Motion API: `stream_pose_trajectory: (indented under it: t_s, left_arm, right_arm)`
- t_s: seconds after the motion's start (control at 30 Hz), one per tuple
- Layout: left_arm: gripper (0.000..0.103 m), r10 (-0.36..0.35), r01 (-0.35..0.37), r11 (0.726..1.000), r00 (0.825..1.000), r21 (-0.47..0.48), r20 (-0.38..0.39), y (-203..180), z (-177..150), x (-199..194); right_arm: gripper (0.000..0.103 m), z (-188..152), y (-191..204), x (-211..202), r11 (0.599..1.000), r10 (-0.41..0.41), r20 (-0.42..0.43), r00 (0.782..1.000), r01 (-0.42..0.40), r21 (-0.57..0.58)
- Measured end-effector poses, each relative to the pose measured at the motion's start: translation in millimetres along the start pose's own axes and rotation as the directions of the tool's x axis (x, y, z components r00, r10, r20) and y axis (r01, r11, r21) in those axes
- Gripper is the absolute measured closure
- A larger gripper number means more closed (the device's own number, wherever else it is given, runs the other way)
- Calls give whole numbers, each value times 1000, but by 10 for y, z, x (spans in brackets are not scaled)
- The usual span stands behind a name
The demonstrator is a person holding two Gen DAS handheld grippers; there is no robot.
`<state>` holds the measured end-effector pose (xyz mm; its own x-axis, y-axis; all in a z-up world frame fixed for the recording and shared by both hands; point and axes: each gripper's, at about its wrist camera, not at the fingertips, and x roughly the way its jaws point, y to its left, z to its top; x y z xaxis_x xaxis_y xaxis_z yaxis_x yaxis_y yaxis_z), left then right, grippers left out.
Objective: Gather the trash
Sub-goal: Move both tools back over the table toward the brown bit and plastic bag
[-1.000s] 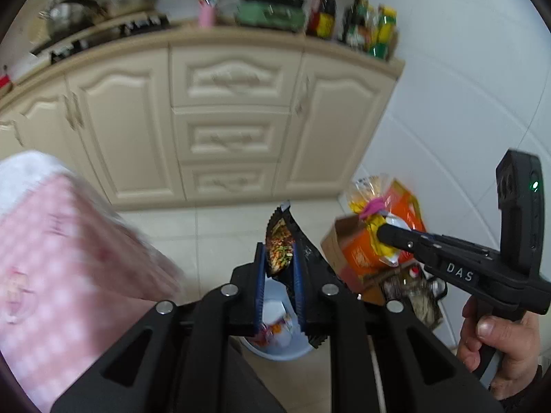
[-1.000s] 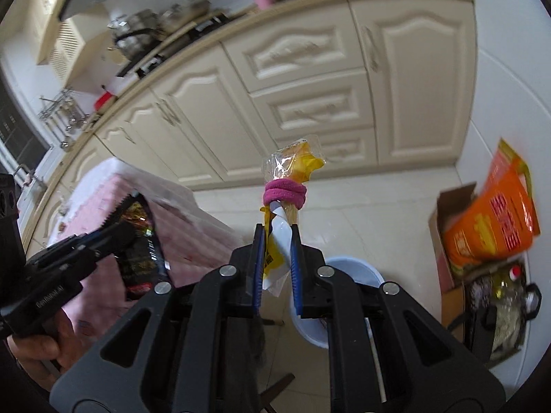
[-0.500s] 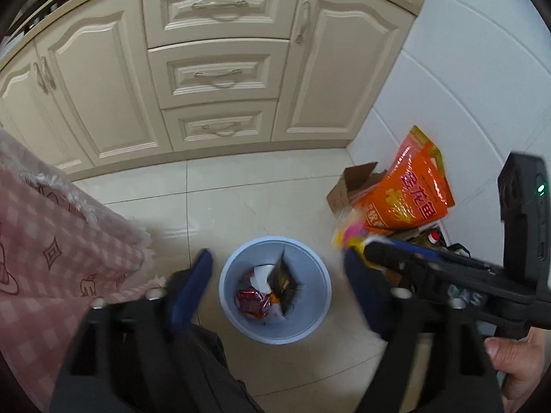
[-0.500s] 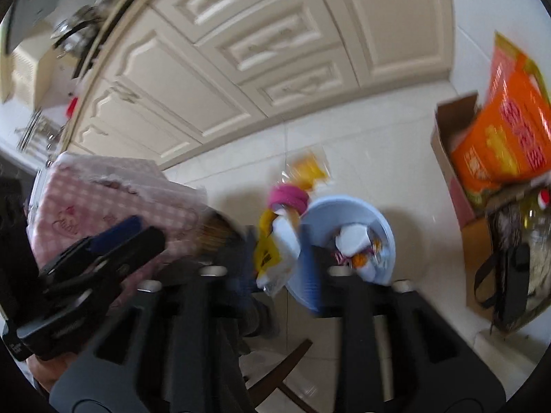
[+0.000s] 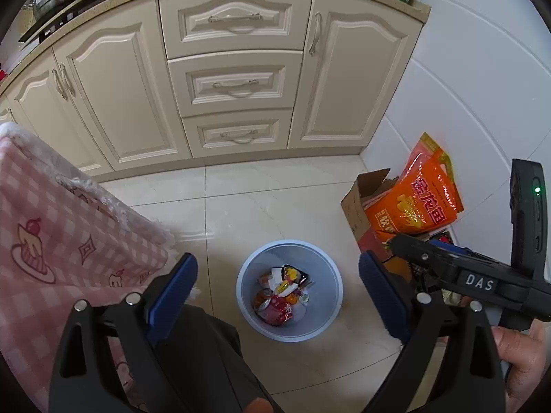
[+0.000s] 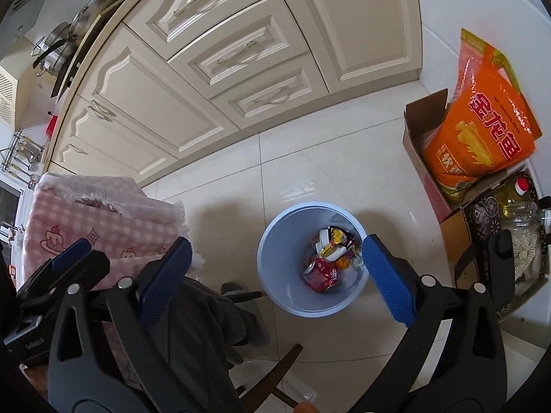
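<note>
On the left, a pink-and-white checked cloth with a fringed edge and printed cupcakes drapes over a bench corner, its weave soft and slightly rumpled. Just right of it the left hand-held gripper hangs over the floor, black plastic arms ending in blue ribbed pads; its jaws have just been opening and now stand wide apart and released, with nothing between them. Below and between those pads sits the round pale-blue plastic bin, smooth-walled, on glossy cream floor tiles. The trash lies at the bottom of the bin: crinkled foil and plastic wrappers in red, yellow, orange and white, heaped loosely together.

Behind the bin runs a row of cream cabinets with raised curved panels and slim metal handles, topped by a speckled beige bench.

From the right wrist view, the right hand-held gripper also points down at the bin, its jaws likewise just opened, spread wide and released, holding nothing; its right blue pad overlaps the bin's rim in the picture. In the left wrist view a hand grips its black handle.

Furthest right, against the white tiled wall, an open brown cardboard box holds a shiny orange plastic bag printed with yellow grain. Beside it stands a clear bottle with a red cap.
</note>
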<state>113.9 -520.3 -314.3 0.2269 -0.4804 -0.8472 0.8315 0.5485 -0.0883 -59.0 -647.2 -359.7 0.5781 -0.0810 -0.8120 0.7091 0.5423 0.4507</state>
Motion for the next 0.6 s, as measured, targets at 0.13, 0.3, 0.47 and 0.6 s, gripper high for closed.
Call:
stream_pose_trajectory:
  t_s: [0.13, 0.3, 0.47, 0.6]
  left_arm:
    - [10, -7, 8, 1000, 1000, -7, 22, 12, 26, -122]
    - [10, -17, 17, 1000, 999, -9, 47, 9, 47, -279]
    - [10, -37, 38, 999, 994, -8, 101, -6, 66, -593]
    - [10, -47, 49, 999, 983, -7, 176, 31, 82, -977]
  right_arm:
    - [6, 8, 81, -63, 1000, 0, 11, 1000, 0, -11]
    - [6, 27, 173, -166, 1000, 3, 29, 1000, -2, -20]
    - [6, 71, 346, -352, 999, 19, 63, 998, -16, -44]
    - [6, 123, 604, -527, 995, 45, 96, 994, -36, -95]
